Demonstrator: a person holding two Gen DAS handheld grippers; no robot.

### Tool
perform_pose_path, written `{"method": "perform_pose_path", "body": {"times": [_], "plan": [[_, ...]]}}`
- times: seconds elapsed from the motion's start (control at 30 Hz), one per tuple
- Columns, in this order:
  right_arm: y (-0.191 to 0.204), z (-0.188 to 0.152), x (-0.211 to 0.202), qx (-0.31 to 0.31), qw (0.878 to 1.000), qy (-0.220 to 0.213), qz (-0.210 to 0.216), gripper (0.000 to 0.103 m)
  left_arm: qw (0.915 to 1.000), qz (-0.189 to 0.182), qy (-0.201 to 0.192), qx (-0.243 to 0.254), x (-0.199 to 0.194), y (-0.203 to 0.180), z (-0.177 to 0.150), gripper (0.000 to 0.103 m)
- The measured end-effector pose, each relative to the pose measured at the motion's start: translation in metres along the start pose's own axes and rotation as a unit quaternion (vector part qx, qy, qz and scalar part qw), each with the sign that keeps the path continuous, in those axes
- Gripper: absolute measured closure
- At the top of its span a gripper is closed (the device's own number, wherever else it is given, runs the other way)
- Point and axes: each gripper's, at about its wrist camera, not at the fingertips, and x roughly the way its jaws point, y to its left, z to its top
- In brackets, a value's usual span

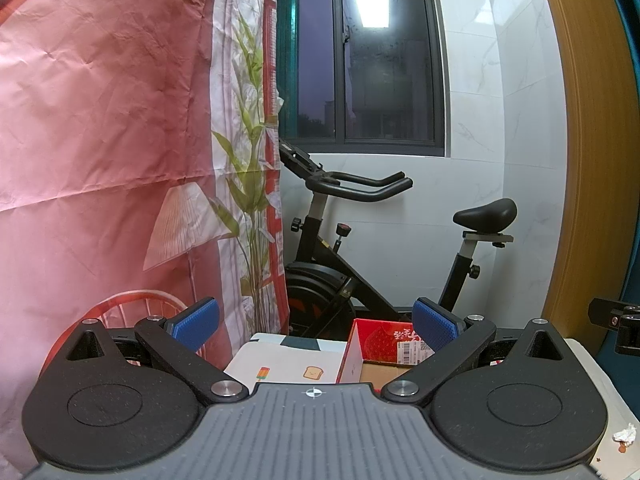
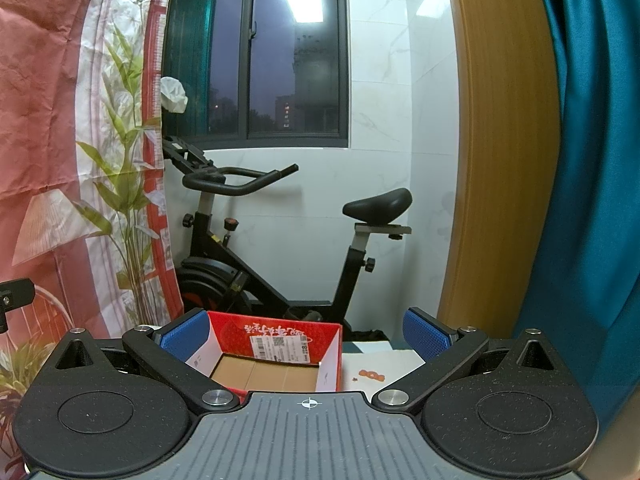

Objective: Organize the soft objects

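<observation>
An open red cardboard box [image 1: 384, 344] [image 2: 276, 344] stands on a table covered with a white printed cloth [image 1: 288, 364]. Its brown floor is bare as far as I can see. My left gripper [image 1: 316, 320] is open above the near side of the table, the box showing ahead and slightly right between its blue pads [image 1: 196, 322]. My right gripper [image 2: 306, 334] is open too, directly in front of the box, with nothing between its fingers. No soft object shows inside the box or in either gripper. A small crumpled white tissue [image 1: 624, 436] lies on the cloth at the far right.
A black exercise bike [image 1: 344, 280] [image 2: 248, 276] stands behind the table under a dark window [image 2: 256, 48]. A pink printed curtain [image 1: 100, 120] hangs at the left. A wooden frame [image 2: 500, 140] and a teal curtain [image 2: 592, 160] close off the right.
</observation>
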Motion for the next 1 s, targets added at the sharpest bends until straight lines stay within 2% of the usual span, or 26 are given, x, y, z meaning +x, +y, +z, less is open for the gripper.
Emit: {"method": "perform_pose_path", "body": {"times": [0.27,0.43,0.63,0.8,0.87,1.0], "plan": [[0.001,0.0,0.001,0.001,1.0,0.0,0.0,0.0,1.0,-0.001,0.0,0.0,0.0,0.0,0.0,0.0],[-0.001,-0.006,0.001,0.003,1.0,-0.004,0.007,0.0,0.9998,-0.015,0.003,-0.015,0.002,0.005,-0.001,0.0],[-0.014,-0.024,0.012,0.033,0.997,-0.024,0.06,0.0,0.9998,-0.01,0.006,-0.017,0.014,0.007,-0.011,0.0],[-0.015,-0.05,0.026,0.001,0.994,-0.074,0.079,0.0,0.9994,0.009,0.032,-0.012,0.042,0.005,-0.03,0.0],[-0.016,-0.062,0.044,0.003,0.996,-0.049,0.075,0.0,0.9984,0.015,0.054,-0.007,0.058,0.003,-0.042,0.0],[-0.021,-0.089,0.079,0.046,0.994,0.004,0.097,0.0,0.9955,0.021,0.092,0.008,0.089,-0.002,-0.071,0.0]]}}
